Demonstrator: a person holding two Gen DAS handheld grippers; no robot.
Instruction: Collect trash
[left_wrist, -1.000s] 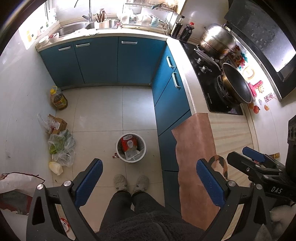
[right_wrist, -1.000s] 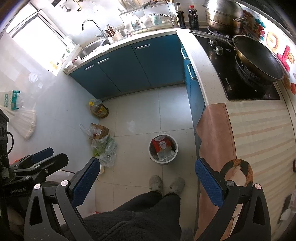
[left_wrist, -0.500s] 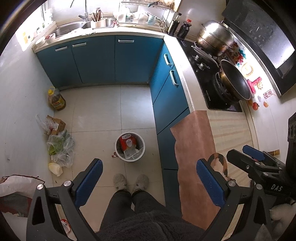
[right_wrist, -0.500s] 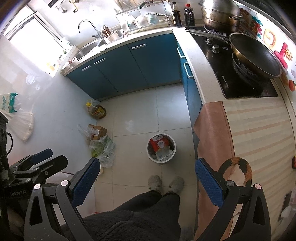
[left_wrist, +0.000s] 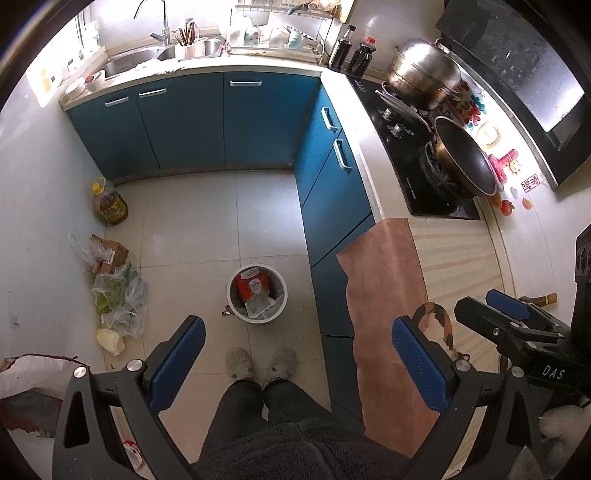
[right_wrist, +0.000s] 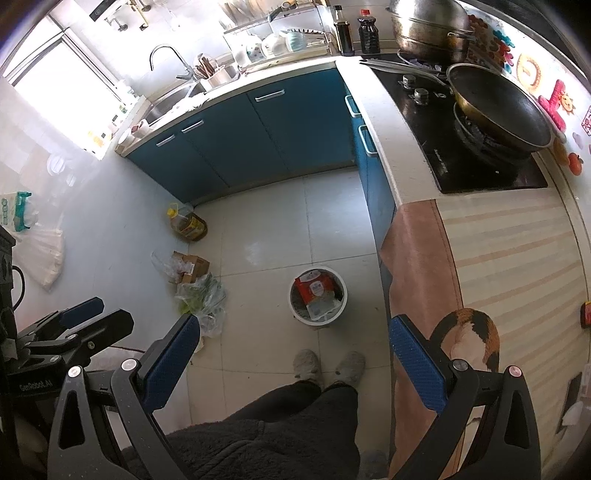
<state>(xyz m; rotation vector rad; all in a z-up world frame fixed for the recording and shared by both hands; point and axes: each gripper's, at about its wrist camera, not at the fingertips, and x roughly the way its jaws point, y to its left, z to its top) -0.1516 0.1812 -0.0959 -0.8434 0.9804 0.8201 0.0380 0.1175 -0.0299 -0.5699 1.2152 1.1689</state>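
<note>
A white trash bin (left_wrist: 233, 286) stands on the tiled floor in front of the person's feet, holding a red packet and clear wrappers; it also shows in the right wrist view (right_wrist: 342, 291). A small scrap (left_wrist: 225, 312) lies beside it. My left gripper (left_wrist: 295, 347) is open and empty, held high above the floor. My right gripper (right_wrist: 293, 347) is open and empty, over the counter edge. A tan cloth with a cat print (right_wrist: 469, 332) covers the counter.
Plastic bags with greens (left_wrist: 116, 295), a cardboard box (left_wrist: 110, 251) and an oil jug (left_wrist: 109, 203) line the left wall. Blue cabinets (left_wrist: 221, 122) stand behind and to the right. A wok (left_wrist: 465, 158) and steel pot (left_wrist: 424, 70) sit on the stove.
Both cameras have drifted slightly back and up, so the bin and floor look a little smaller. Both grippers stay open and empty.
</note>
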